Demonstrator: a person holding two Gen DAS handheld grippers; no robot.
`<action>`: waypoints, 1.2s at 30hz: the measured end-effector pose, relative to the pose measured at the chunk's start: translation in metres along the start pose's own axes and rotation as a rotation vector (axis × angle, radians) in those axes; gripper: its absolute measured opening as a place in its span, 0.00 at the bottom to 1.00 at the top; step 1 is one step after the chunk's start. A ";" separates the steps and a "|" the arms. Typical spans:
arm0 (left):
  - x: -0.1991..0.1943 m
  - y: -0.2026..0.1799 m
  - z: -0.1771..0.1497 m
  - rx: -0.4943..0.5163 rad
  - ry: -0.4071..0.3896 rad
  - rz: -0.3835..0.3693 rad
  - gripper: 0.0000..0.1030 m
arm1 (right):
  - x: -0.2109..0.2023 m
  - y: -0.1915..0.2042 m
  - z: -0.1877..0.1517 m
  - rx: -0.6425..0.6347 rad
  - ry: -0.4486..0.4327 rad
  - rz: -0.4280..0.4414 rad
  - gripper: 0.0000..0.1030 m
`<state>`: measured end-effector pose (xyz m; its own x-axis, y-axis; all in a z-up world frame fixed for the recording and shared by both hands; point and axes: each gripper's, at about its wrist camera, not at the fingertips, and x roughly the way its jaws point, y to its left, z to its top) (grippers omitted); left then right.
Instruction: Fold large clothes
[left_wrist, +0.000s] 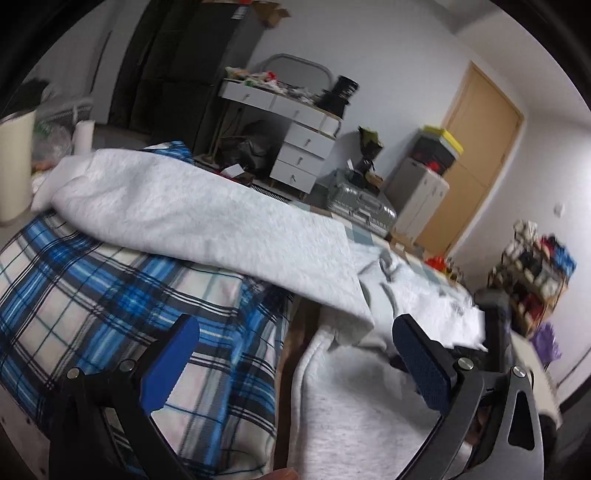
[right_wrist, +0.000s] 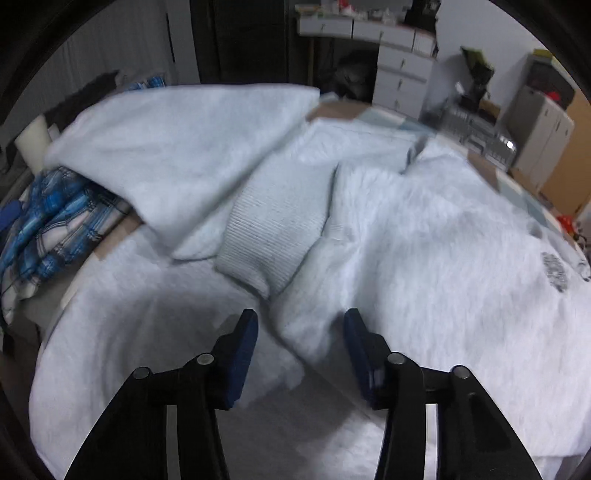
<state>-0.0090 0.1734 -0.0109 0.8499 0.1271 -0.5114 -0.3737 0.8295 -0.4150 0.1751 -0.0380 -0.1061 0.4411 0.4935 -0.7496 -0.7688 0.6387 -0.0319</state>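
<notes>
A large light-grey sweatshirt (right_wrist: 424, 236) lies spread over the table, inside out in places, with a dark print (right_wrist: 554, 271) at the right. One sleeve (right_wrist: 177, 155) is folded across it, and its ribbed cuff (right_wrist: 266, 236) points toward me. My right gripper (right_wrist: 301, 332) hovers just above the cloth, open. A fleecy fold runs between its fingers, but the pads (right_wrist: 243, 354) do not press on it. In the left wrist view the same sweatshirt (left_wrist: 207, 210) crosses the picture. My left gripper (left_wrist: 295, 347) stands wide open over its hem (left_wrist: 317, 369), holding nothing.
A blue plaid garment (left_wrist: 110, 295) lies on the left part of the table (right_wrist: 343, 109). Behind stand a white drawer desk (left_wrist: 303, 147), a silver suitcase (left_wrist: 362, 203), a grey cabinet (left_wrist: 417, 192), a wooden door (left_wrist: 476, 147) and a cluttered shelf (left_wrist: 532, 266).
</notes>
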 end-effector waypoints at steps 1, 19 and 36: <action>-0.003 0.005 0.002 -0.015 -0.010 0.013 0.99 | -0.011 -0.004 -0.001 0.006 -0.019 0.018 0.51; 0.019 0.126 0.059 -0.435 0.041 0.281 0.74 | -0.159 -0.079 -0.096 0.267 -0.234 -0.074 0.76; 0.003 -0.211 0.080 0.263 -0.180 -0.120 0.02 | -0.218 -0.121 -0.183 0.525 -0.292 -0.167 0.77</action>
<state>0.1018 0.0421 0.1354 0.9427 0.0948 -0.3199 -0.1786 0.9532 -0.2438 0.0873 -0.3309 -0.0592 0.7011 0.4558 -0.5483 -0.3814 0.8895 0.2517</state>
